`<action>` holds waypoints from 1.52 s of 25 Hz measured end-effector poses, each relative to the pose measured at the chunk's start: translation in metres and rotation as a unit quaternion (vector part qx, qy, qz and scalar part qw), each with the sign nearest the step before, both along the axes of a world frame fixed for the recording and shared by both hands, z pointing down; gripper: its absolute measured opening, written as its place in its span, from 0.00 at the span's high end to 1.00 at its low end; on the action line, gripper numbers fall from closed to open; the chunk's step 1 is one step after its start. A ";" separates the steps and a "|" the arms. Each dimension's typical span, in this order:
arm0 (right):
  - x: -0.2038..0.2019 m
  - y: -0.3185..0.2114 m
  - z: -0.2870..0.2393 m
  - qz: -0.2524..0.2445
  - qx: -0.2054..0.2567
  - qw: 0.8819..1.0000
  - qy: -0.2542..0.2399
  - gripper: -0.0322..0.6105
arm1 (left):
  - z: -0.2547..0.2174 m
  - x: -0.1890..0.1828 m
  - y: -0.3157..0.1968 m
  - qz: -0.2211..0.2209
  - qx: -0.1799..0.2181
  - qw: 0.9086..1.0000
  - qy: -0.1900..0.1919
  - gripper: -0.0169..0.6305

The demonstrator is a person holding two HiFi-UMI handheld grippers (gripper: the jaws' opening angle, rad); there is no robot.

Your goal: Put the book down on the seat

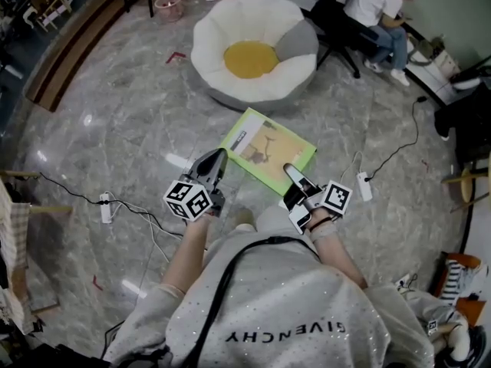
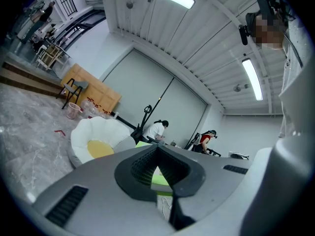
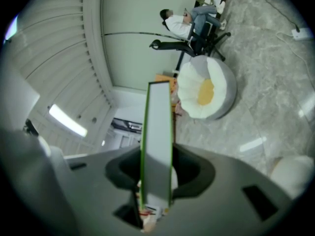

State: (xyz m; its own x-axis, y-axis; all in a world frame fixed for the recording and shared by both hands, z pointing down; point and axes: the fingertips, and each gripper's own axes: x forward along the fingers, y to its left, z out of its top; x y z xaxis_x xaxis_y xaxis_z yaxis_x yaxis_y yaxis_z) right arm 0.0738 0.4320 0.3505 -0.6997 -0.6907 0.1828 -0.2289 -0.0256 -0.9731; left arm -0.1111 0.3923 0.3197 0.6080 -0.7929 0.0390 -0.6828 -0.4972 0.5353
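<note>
A thin green book (image 1: 268, 150) with a pale cover picture is held flat above the floor, short of the seat. My right gripper (image 1: 291, 178) is shut on its near edge; in the right gripper view the book (image 3: 157, 141) stands edge-on between the jaws of the right gripper (image 3: 156, 181). My left gripper (image 1: 218, 159) is shut with nothing in it, its tip beside the book's left edge. Past the left gripper (image 2: 158, 154) a strip of the book (image 2: 160, 180) shows. The seat (image 1: 252, 48) is a white flower-shaped cushion with a yellow centre and one grey petal, also seen ahead as the seat (image 2: 98, 141) and the seat (image 3: 206, 90).
A person (image 1: 380, 14) sits on a chair at the back right. Power strips (image 1: 364, 186) (image 1: 105, 207) and cables lie on the marble floor. A pink bucket (image 1: 169, 6) stands at the back, a wooden step (image 1: 61, 52) runs along the left.
</note>
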 end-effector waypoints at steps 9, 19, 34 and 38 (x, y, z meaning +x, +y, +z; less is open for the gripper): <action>0.013 -0.025 0.003 0.005 -0.011 1.000 0.000 0.70 | 0.000 0.011 -0.024 0.001 -0.007 1.000 0.002 0.94; 0.020 -0.104 0.013 -0.016 -0.023 1.000 -0.008 0.70 | 0.001 0.015 -0.101 -0.019 -0.020 1.000 -0.007 0.94; 0.027 -0.173 0.027 -0.031 -0.026 0.999 -0.003 0.70 | 0.017 0.028 -0.169 -0.033 -0.031 0.999 0.009 0.94; 0.032 -0.198 0.025 -0.038 -0.027 0.999 -0.005 0.70 | 0.013 0.033 -0.192 -0.040 -0.032 0.999 0.009 0.94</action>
State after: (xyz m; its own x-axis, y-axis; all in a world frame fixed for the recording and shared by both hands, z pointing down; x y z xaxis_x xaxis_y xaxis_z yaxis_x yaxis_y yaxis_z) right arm 0.1056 0.2336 0.3756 -0.7513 -0.6254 0.2108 -0.2227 -0.0605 -0.9730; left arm -0.0779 0.2000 0.3327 0.5440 -0.8353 0.0799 -0.7088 -0.4065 0.5765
